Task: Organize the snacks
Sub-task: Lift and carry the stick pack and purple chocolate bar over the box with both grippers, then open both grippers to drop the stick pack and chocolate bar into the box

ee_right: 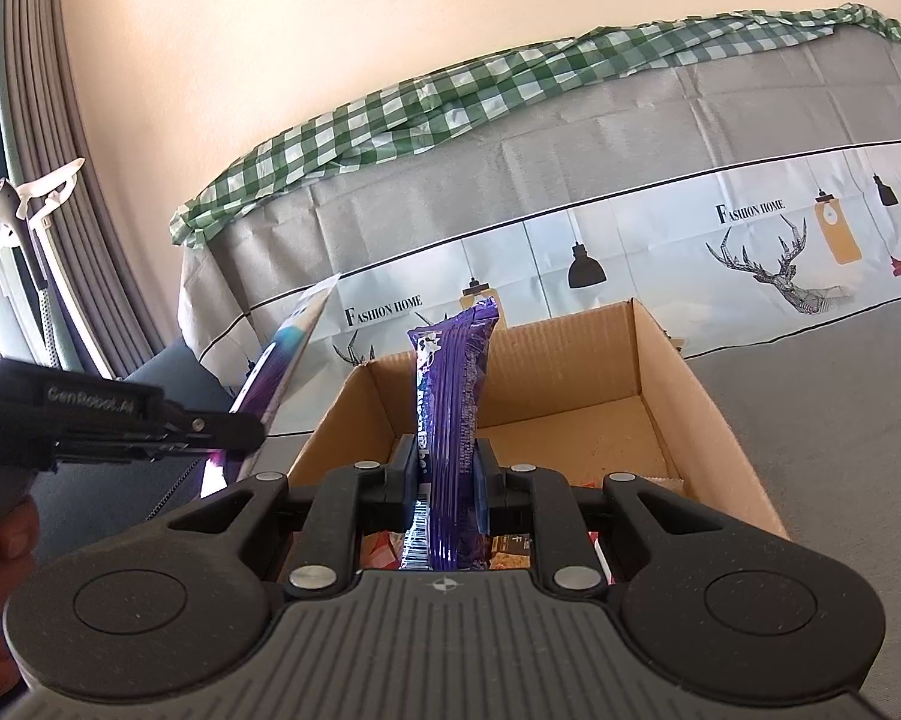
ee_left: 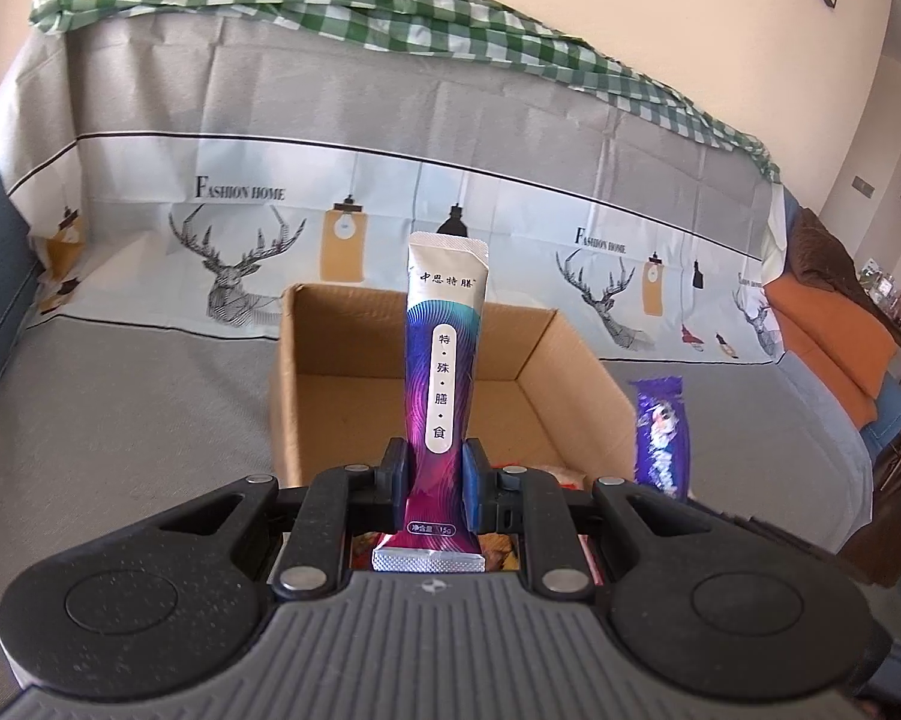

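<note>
The cardboard box point(ee_right: 678, 396) is open on top and its far half, centre right in the right wrist view, is bare floor, so there's room to drop in there. Near end is clogged with snack packs point(ee_right: 510, 543) at bottom centre, and the left tool point(ee_right: 234, 429) with its sachet point(ee_right: 282, 354) crowds the box's left wall at mid-left.

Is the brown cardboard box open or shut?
Open: the brown cardboard box has no lid or flaps over it, and its inner walls and floor show in both views.
</note>
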Demonstrator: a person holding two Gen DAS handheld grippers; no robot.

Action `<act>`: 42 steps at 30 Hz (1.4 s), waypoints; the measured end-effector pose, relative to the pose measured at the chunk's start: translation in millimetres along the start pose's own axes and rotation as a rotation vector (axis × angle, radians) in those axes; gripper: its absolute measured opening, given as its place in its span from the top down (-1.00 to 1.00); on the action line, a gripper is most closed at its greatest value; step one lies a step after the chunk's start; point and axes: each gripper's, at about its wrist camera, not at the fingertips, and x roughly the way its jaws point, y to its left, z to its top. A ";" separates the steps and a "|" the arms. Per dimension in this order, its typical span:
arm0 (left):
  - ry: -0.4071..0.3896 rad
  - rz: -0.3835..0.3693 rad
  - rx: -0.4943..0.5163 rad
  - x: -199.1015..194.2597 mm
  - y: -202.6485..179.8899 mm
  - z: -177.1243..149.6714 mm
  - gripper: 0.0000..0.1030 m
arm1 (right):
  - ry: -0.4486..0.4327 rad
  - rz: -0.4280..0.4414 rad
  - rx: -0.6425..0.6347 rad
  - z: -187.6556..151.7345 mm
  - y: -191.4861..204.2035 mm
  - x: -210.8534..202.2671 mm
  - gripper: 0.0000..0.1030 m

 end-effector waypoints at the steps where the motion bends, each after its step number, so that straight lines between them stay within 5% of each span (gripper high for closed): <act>1: -0.001 -0.003 0.000 1.3 -1.6 1.0 0.62 | -0.001 0.001 0.001 -0.4 -0.7 -0.1 0.64; 32: -0.026 -0.066 0.059 15.7 -41.6 20.6 0.58 | -0.028 -0.003 0.031 -1.3 -5.6 -4.9 0.62; 35: -0.004 -0.035 0.038 18.7 -38.7 21.8 0.29 | 0.010 0.004 0.040 -1.2 -6.8 1.2 0.36; 37: 0.002 -0.023 0.015 17.4 -33.9 20.7 0.19 | 0.000 -0.024 0.044 -0.2 -7.3 1.0 -0.09; 42: 0.010 0.006 0.014 3.9 -24.6 7.8 -0.18 | 0.001 -0.046 0.048 0.2 -8.7 2.8 -0.57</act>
